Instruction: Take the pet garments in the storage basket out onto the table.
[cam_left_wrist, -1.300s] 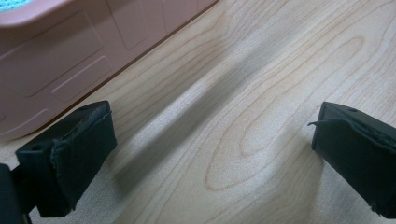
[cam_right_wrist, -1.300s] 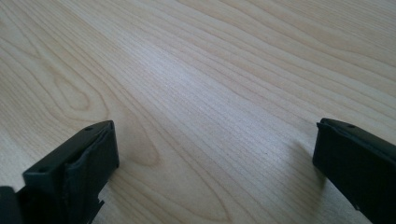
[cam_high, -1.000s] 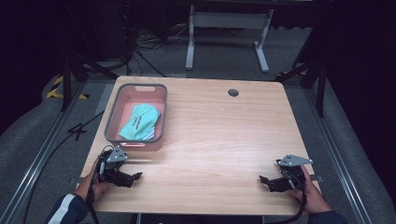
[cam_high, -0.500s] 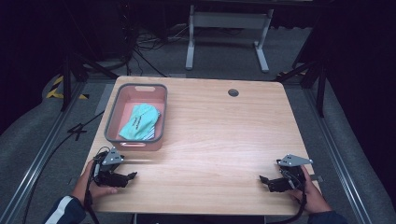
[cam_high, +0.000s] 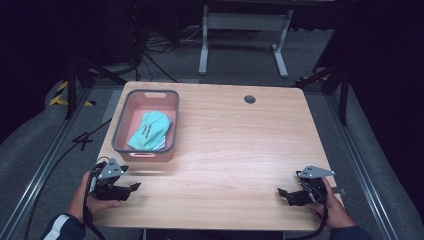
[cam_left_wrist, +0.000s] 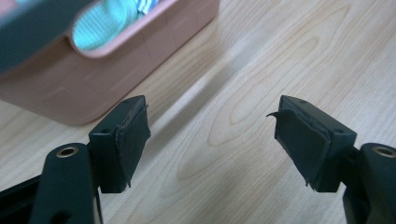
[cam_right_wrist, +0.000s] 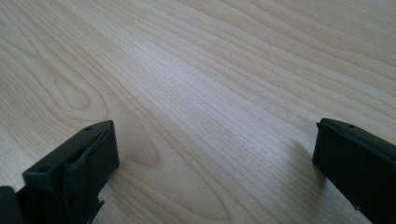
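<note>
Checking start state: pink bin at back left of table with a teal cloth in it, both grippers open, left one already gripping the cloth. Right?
Not quite. The left gripper grips nothing: the left gripper view shows its jaws apart over bare table, short of the pink bin. The teal cloth lies in the bin. The right gripper is open too.

My left gripper view cuts off the pink bin (cam_left_wrist: 107, 70) at the top and left; its grey rim (cam_left_wrist: 32, 25) is blurred, and the teal cloth (cam_left_wrist: 100, 25) peeks only through the handle slot. In my right gripper view, the right pad (cam_right_wrist: 359, 175) runs off the frame.
</note>
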